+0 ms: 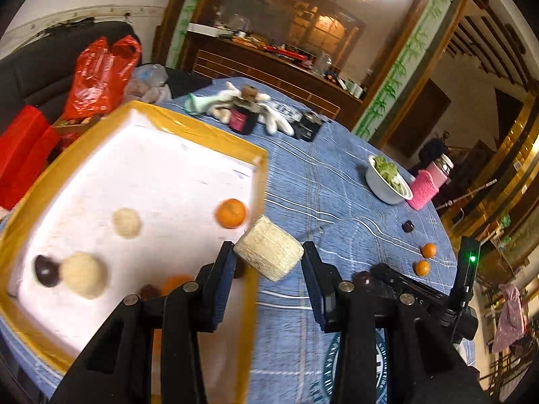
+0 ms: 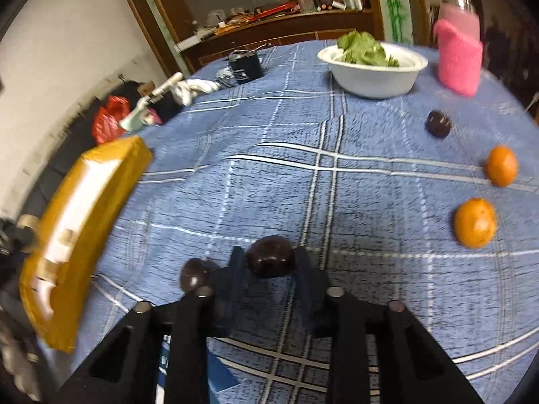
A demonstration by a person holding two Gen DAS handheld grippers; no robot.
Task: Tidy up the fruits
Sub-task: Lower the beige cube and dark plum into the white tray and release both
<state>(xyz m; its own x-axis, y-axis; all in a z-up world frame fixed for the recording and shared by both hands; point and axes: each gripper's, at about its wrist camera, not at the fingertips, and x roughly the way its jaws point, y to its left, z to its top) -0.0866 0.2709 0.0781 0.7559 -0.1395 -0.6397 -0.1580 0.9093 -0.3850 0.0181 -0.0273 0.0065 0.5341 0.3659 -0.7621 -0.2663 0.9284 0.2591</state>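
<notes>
My left gripper is shut on a pale fibrous cylinder piece and holds it above the right rim of the white foam box with yellow-taped edges. Inside the box lie an orange, two pale round fruits and a dark fruit. My right gripper is shut on a dark purple fruit just above the blue cloth. Another dark fruit lies beside its left finger. Two oranges and a dark fruit lie to the right.
A white bowl of greens, a pink-sleeved bottle and a black box stand at the table's far side. White gloves and a dark jar lie behind the box. Red bags sit beyond the table's left edge.
</notes>
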